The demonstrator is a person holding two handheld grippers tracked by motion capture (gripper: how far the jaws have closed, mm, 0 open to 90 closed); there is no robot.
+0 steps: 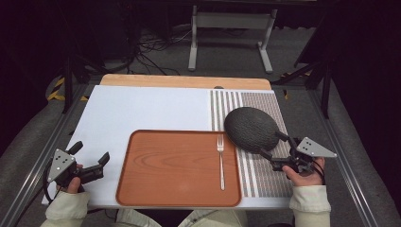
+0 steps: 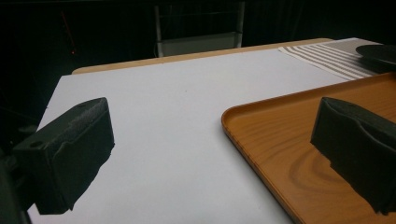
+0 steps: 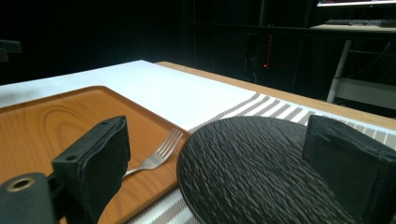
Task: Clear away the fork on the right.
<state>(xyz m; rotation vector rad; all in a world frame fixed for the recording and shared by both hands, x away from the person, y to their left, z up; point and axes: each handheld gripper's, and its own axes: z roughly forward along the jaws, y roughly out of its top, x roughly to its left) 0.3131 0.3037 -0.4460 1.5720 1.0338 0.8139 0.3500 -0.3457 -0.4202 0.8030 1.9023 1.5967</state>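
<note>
A wooden tray (image 1: 179, 165) lies on the table's near middle, with a silver fork (image 1: 220, 161) along its right side. A black textured round plate (image 1: 250, 128) sits on the striped placemat (image 1: 265, 175), its left edge reaching over the tray's far right corner. My right gripper (image 1: 272, 144) is open at the plate's near right rim. In the right gripper view the plate (image 3: 252, 168) lies between the wide jaws of my right gripper (image 3: 219, 144), beside the fork (image 3: 159, 154). My left gripper (image 1: 91, 152) stands open over the white mat, left of the tray (image 2: 299, 140), with nothing in my left gripper (image 2: 212, 149).
A white mat (image 1: 142, 113) covers the table's left and middle. The table's wooden far edge (image 1: 184, 81) shows behind it. A metal stand (image 1: 231, 28) and cables (image 1: 151, 52) are on the floor beyond. Metal rails run along both table sides.
</note>
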